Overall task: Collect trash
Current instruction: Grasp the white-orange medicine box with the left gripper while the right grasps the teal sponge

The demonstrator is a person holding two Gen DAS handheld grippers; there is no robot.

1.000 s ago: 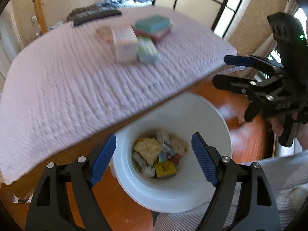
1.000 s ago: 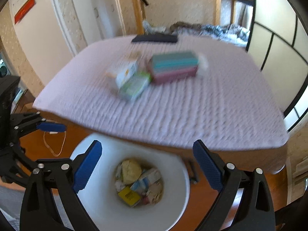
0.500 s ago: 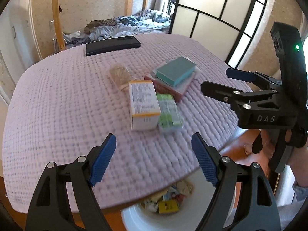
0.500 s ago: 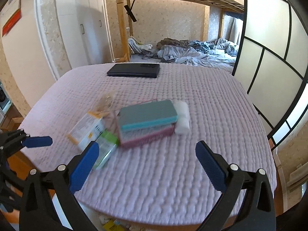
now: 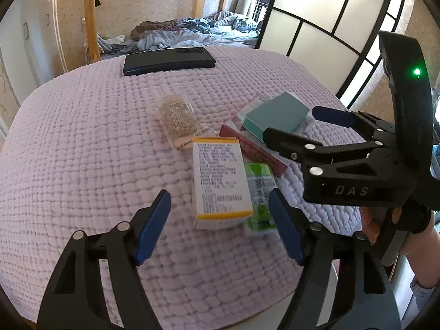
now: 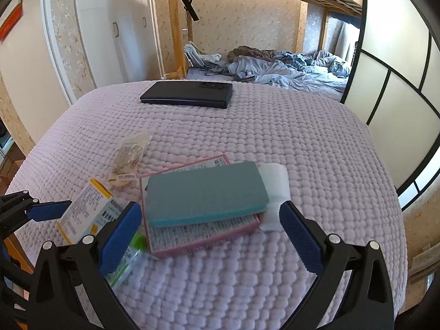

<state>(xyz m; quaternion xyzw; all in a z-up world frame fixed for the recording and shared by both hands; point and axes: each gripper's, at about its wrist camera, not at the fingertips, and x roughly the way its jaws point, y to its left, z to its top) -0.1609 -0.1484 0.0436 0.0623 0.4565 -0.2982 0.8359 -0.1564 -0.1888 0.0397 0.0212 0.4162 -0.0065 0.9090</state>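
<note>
Reaching over the worktop, my left claw, empty jaws just narrowed, straddles the carton lying lengthwise dead ahead; right claw gapes beside.

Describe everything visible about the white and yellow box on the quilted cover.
The white and yellow box is a small cardboard carton, white with yellow bands at its ends and dense printed text on its top face. It lies flat on the lilac quilted cover, closed and intact, with a green packet against its right side.
</note>
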